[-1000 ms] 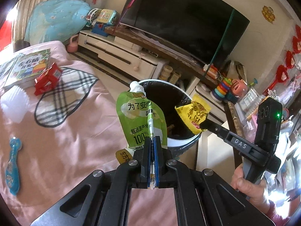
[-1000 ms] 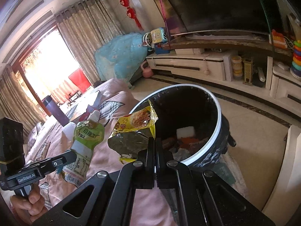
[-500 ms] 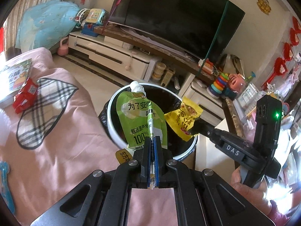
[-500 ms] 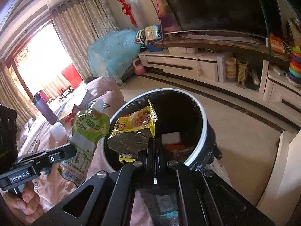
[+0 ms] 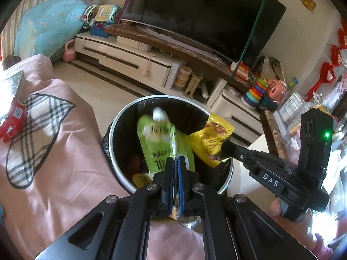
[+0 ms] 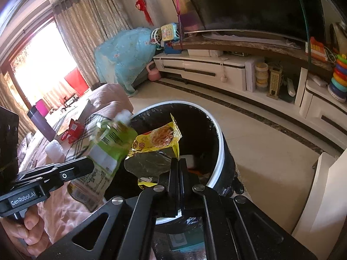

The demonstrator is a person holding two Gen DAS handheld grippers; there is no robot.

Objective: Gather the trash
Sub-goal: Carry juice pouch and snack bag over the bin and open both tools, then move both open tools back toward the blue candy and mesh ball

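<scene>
My left gripper (image 5: 175,162) is shut on a green spouted drink pouch (image 5: 160,143) and holds it over the open mouth of the black bin with a white rim (image 5: 121,121). My right gripper (image 6: 179,162) is shut on a yellow noodle wrapper (image 6: 156,143) and holds it over the same bin (image 6: 219,151). The wrapper also shows in the left wrist view (image 5: 209,145), just right of the pouch. The pouch shows blurred in the right wrist view (image 6: 108,147). Some trash lies inside the bin.
A pink-covered table (image 5: 54,162) lies left of the bin, with a red packet (image 5: 13,119) on it. A white TV cabinet (image 5: 134,65) with a large TV (image 5: 206,15) stands behind. A white piece of furniture (image 6: 321,195) is right of the bin.
Both grippers have moved forward, so the pouch and the wrapper now hang over the bin's mouth. The pouch is blurred from motion. Both stay held.
</scene>
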